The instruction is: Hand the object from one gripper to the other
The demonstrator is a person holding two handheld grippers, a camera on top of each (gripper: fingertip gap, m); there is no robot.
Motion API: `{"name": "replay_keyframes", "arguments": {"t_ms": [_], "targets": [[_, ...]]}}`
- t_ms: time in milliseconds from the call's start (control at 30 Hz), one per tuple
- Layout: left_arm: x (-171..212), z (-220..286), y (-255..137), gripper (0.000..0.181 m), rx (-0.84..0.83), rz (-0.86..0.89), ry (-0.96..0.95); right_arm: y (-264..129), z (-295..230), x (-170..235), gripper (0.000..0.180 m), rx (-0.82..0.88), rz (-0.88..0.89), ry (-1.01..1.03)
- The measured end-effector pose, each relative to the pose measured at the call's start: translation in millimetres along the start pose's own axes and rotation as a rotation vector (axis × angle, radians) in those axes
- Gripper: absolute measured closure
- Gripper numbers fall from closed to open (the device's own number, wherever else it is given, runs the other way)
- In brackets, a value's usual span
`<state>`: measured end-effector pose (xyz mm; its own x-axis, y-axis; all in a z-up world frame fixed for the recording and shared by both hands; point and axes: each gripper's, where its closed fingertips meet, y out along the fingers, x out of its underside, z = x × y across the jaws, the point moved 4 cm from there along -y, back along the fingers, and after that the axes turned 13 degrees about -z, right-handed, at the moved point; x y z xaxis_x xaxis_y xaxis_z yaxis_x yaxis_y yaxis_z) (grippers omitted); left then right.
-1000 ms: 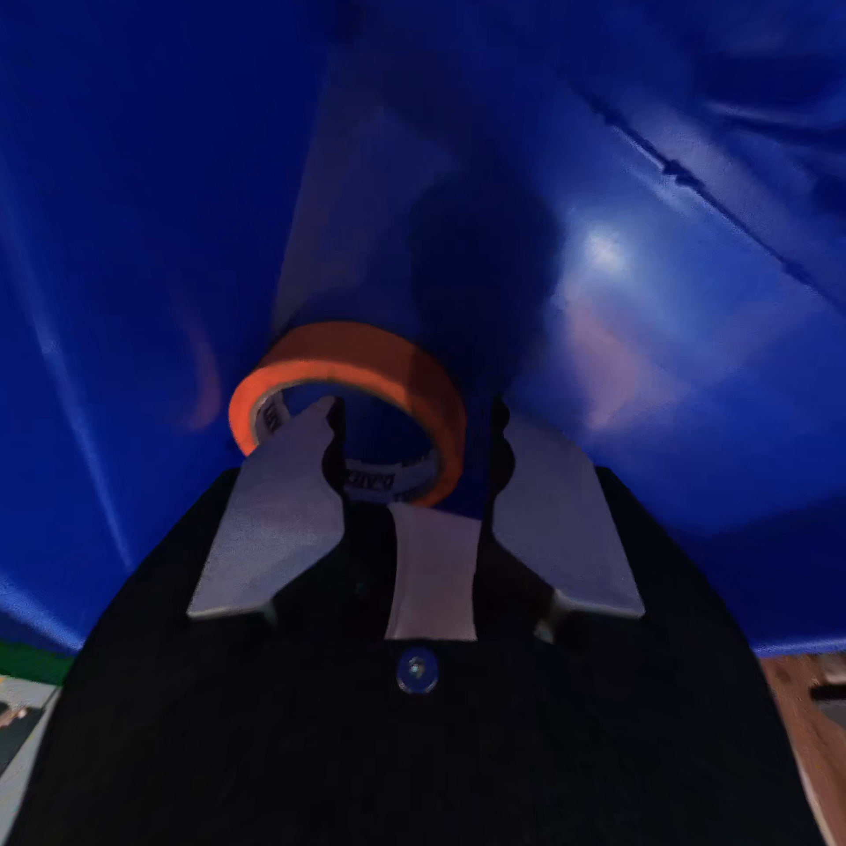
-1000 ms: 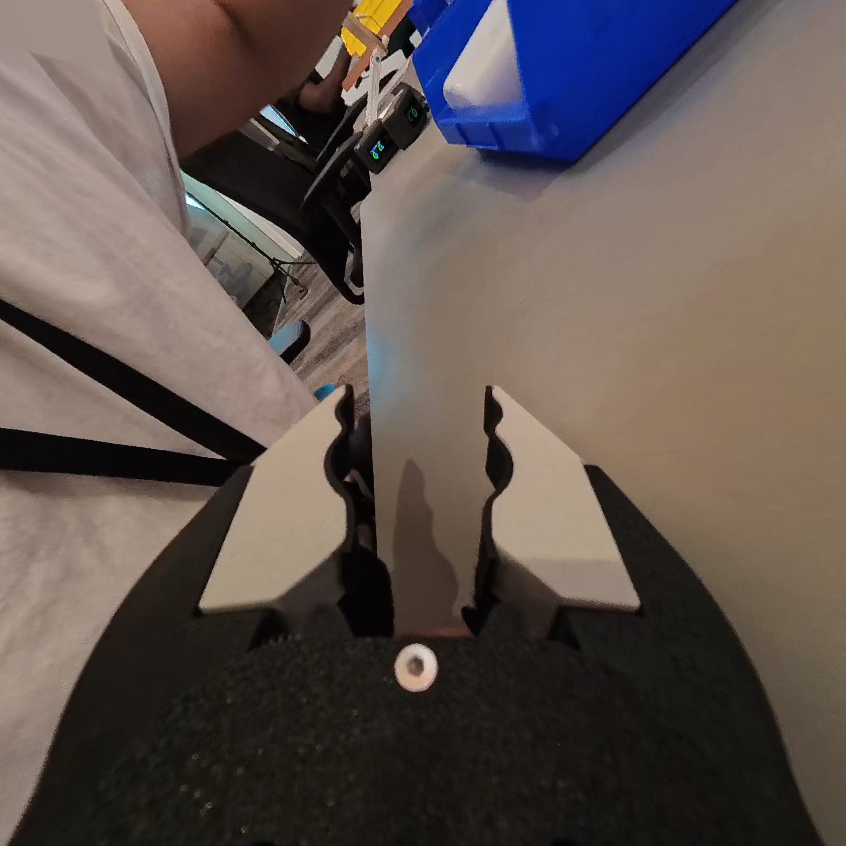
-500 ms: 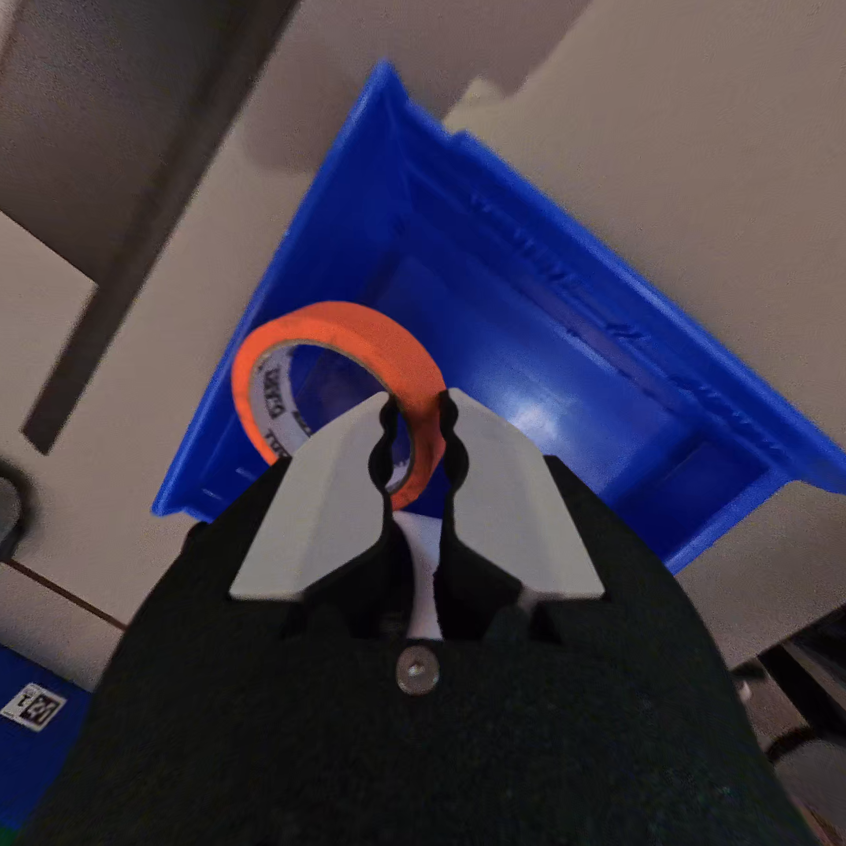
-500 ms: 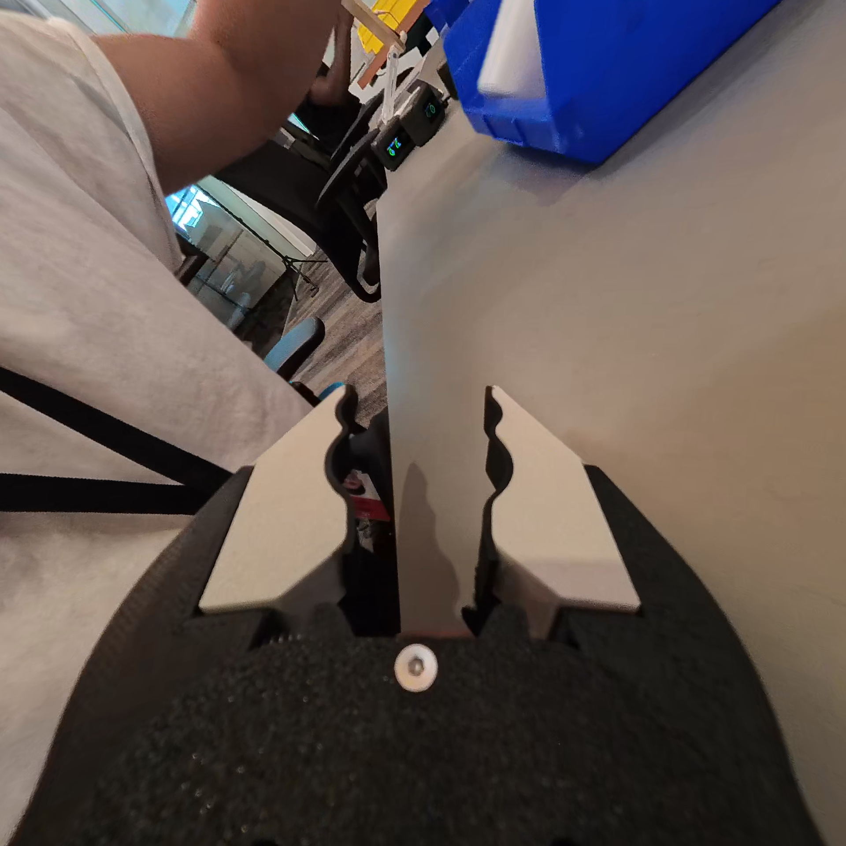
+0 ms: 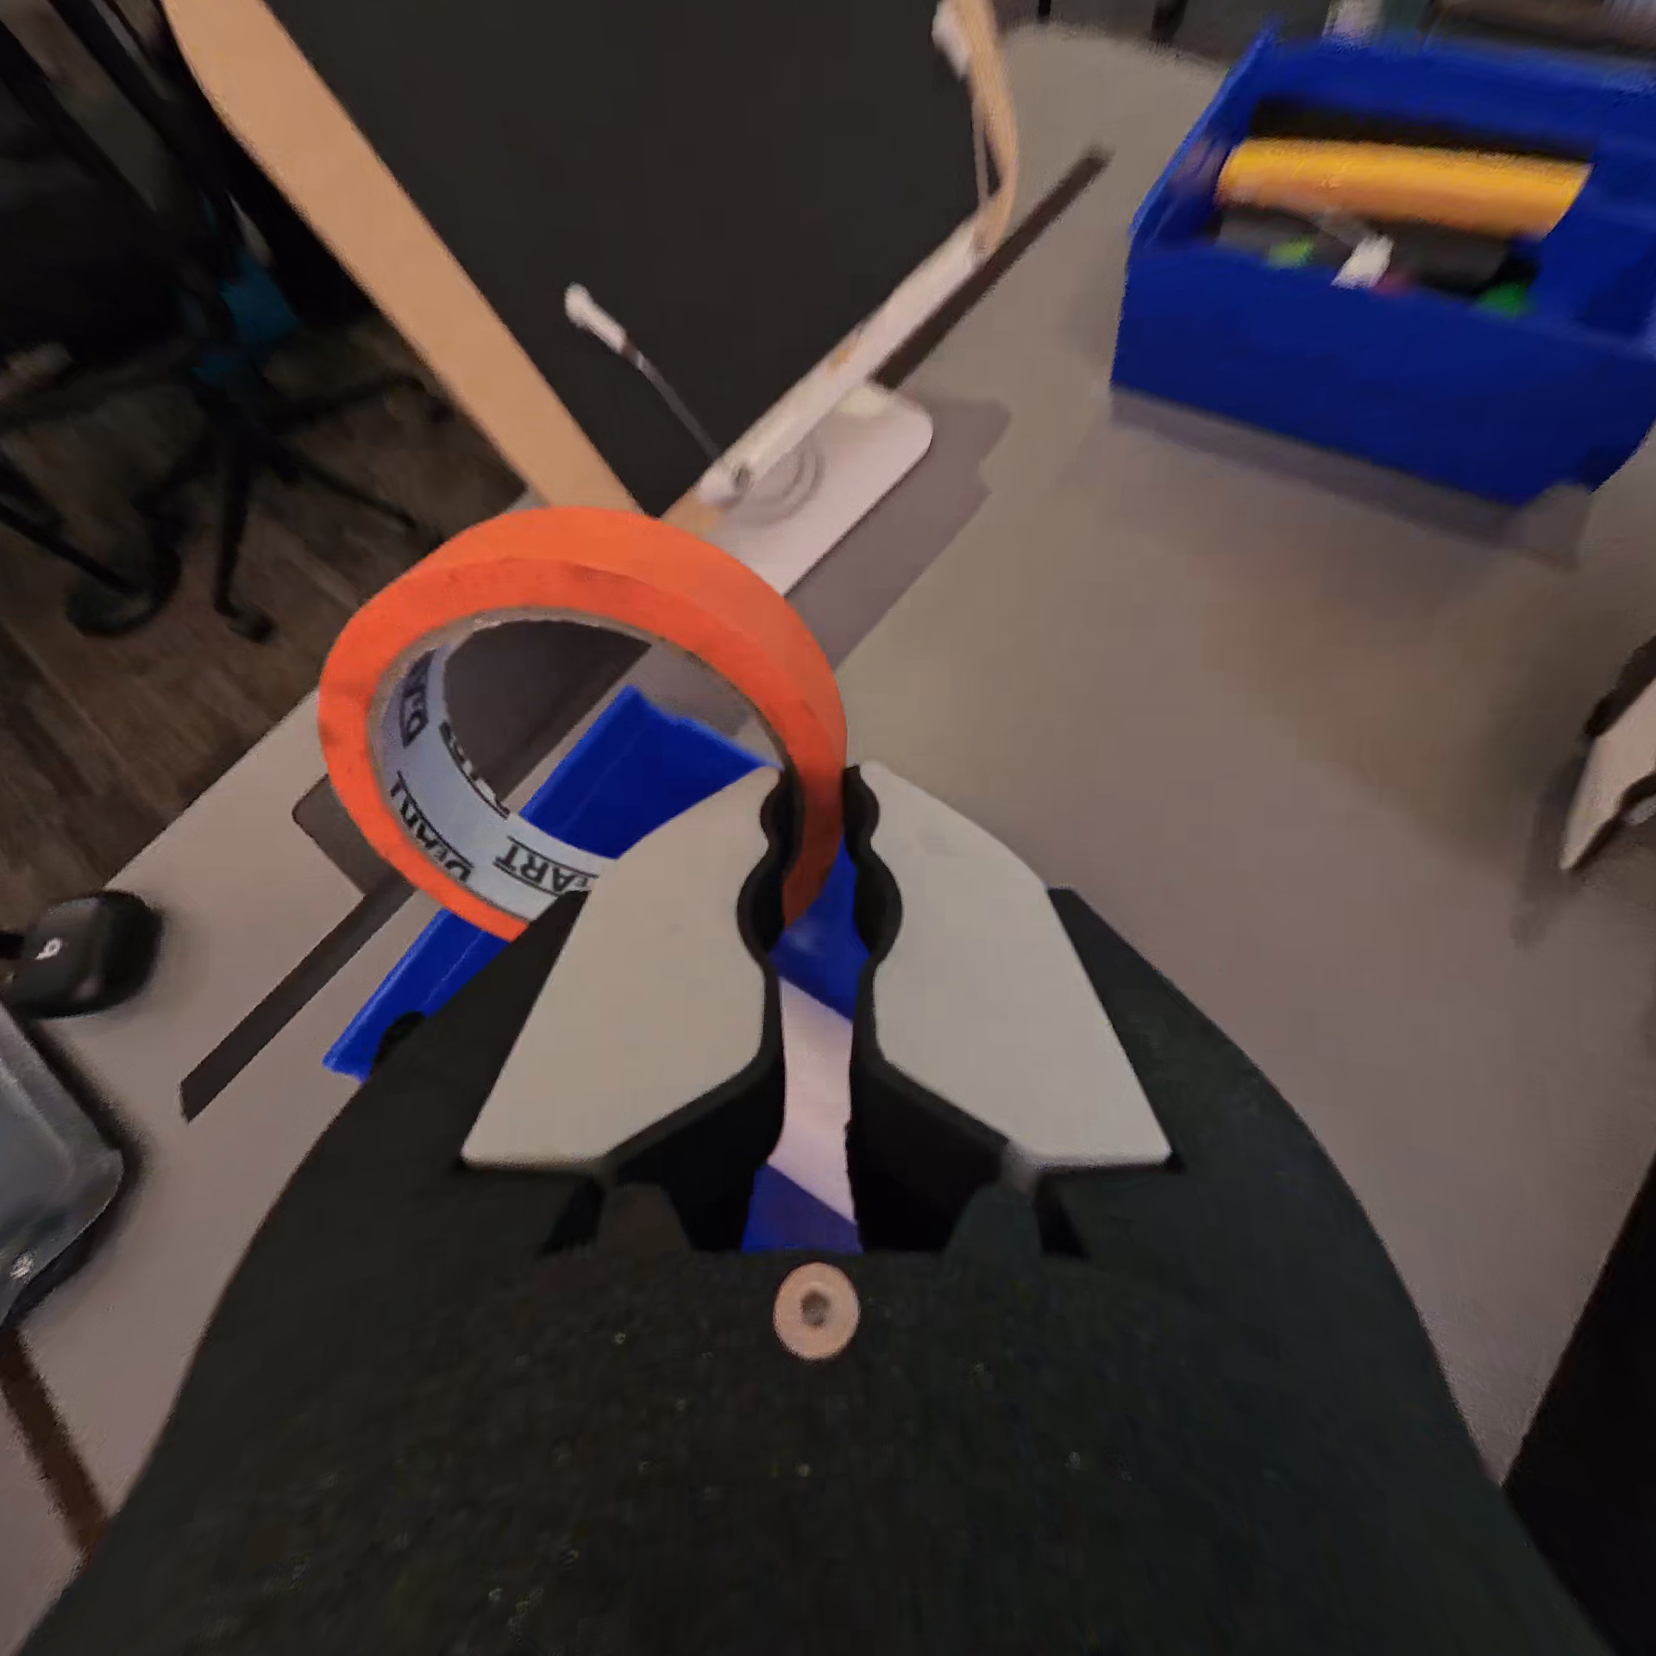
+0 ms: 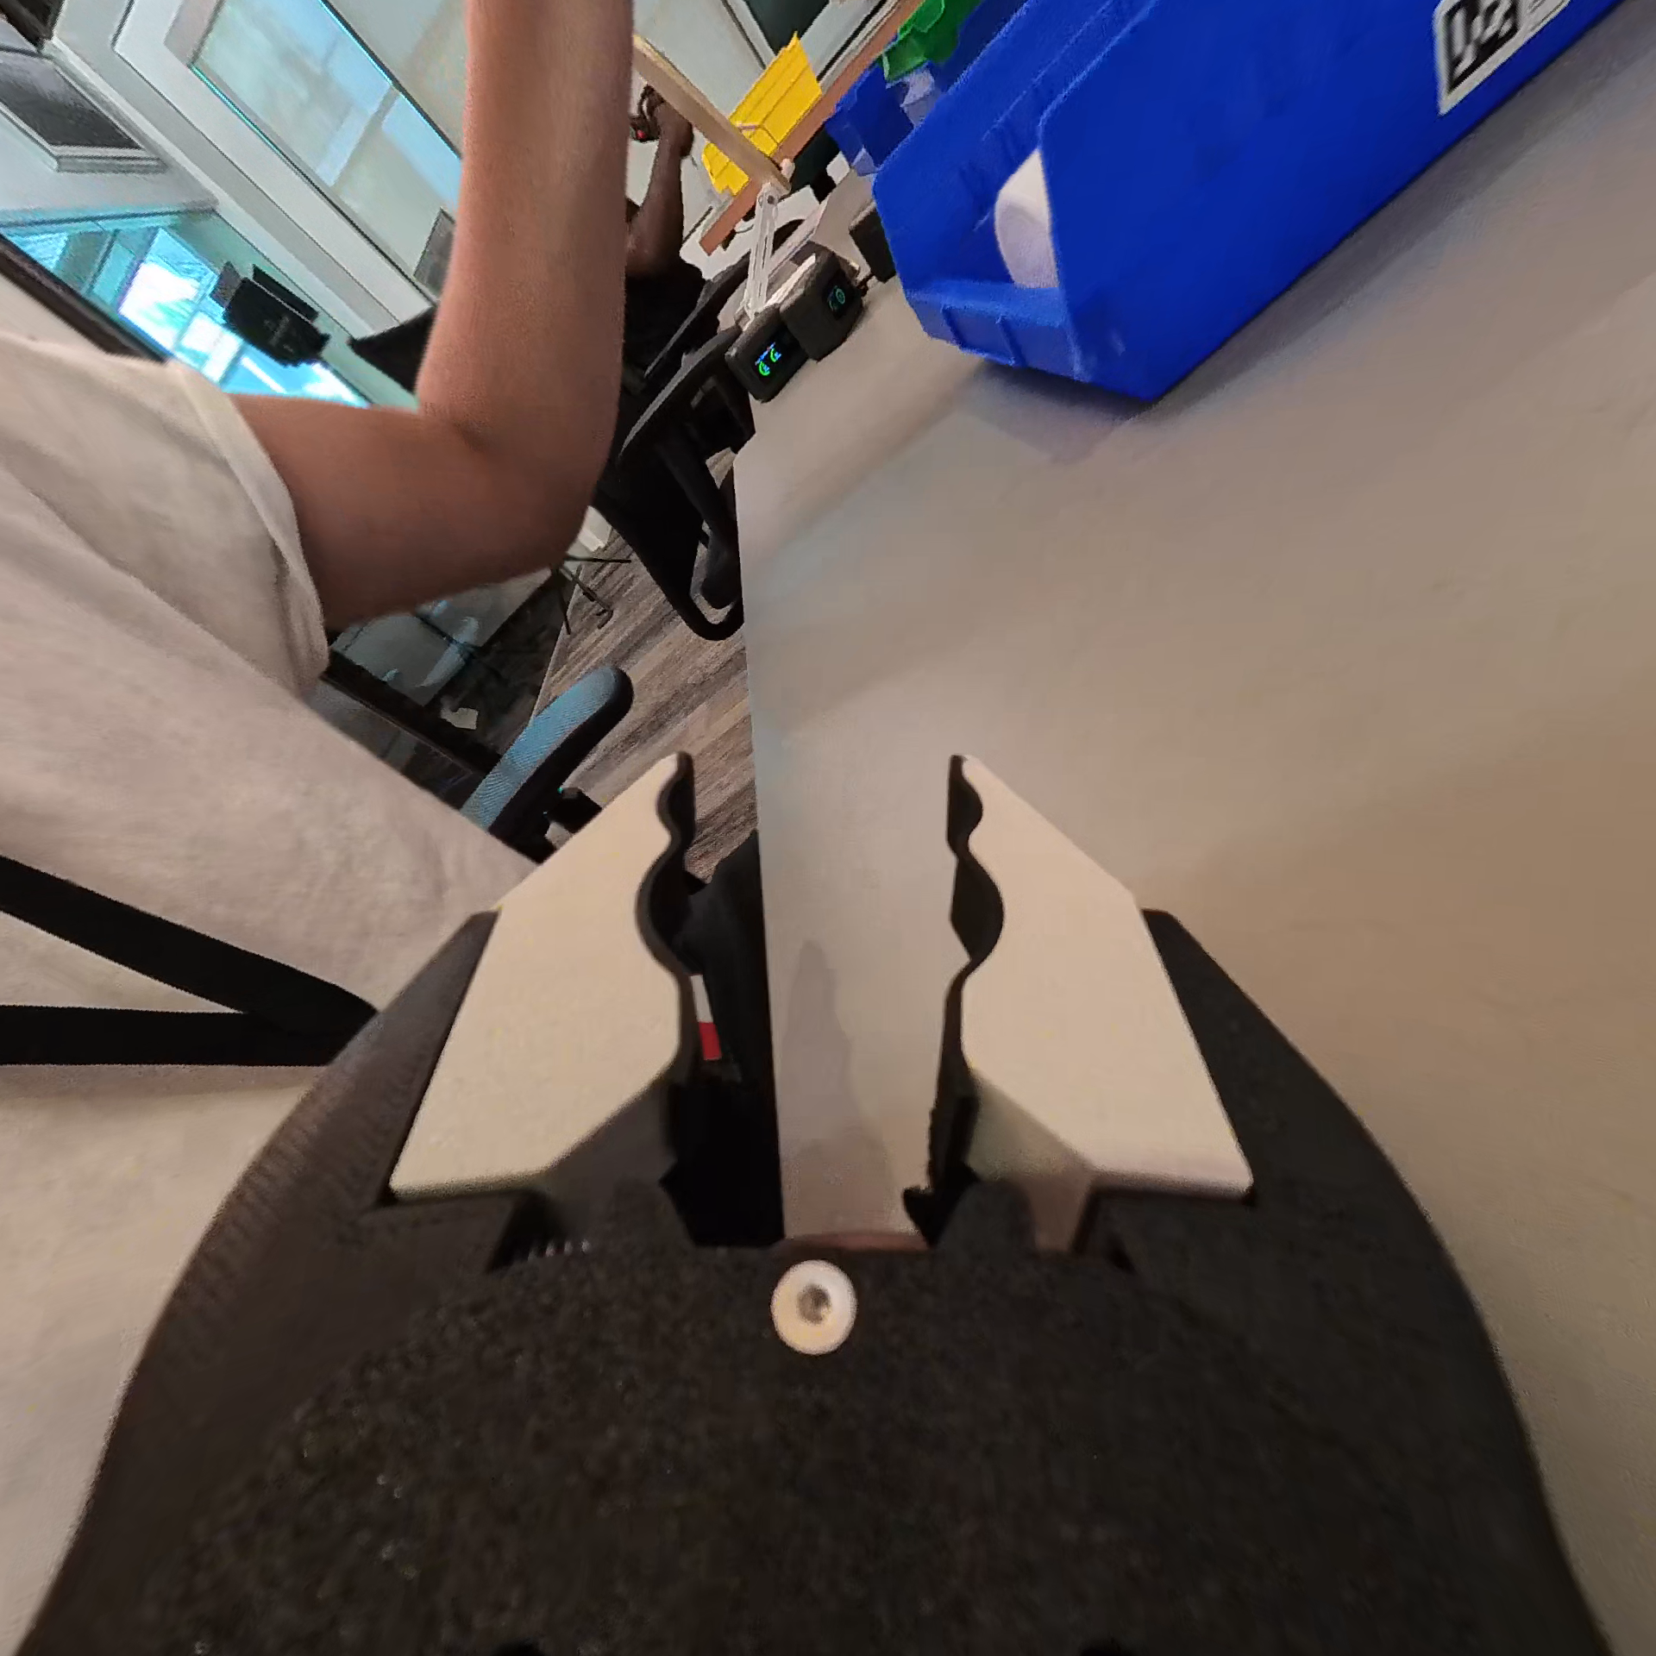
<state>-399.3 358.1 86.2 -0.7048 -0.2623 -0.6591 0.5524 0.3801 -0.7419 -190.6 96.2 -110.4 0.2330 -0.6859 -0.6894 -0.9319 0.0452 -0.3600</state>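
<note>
Your left gripper (image 5: pixel 817 789) clamps the orange tape roll's (image 5: pixel 573 573) right wall, aloft over the tabletop (image 5: pixel 1210 717). Your right gripper (image 6: pixel 817 771) gapes empty. Transfer pending: bring its fingers onto the roll's free left rim.

The far blue bin (image 5: pixel 1398 296) is smeared by motion blur, so its contents cannot be told beyond a yellow streak. The right gripper (image 5: pixel 1613 771) is cut off by the right edge of the left wrist view. The nearer blue bin (image 5: pixel 627 806) is largely hidden behind the orange tape roll (image 5: pixel 627 564) and the fingers (image 5: pixel 645 986).
</note>
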Motion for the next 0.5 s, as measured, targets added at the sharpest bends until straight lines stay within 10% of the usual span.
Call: {"name": "replay_keyframes", "arguments": {"t_ms": [333,500], "targets": [[28,159,13,0.171,0.574,0.466,-0.143,-31,23,-62,0.122,0.243,0.127,-0.287],[24,214,18,0.171,1.034,0.676,-0.221,-24,-9,-96,0.123,0.054,0.25,-0.386]]}}
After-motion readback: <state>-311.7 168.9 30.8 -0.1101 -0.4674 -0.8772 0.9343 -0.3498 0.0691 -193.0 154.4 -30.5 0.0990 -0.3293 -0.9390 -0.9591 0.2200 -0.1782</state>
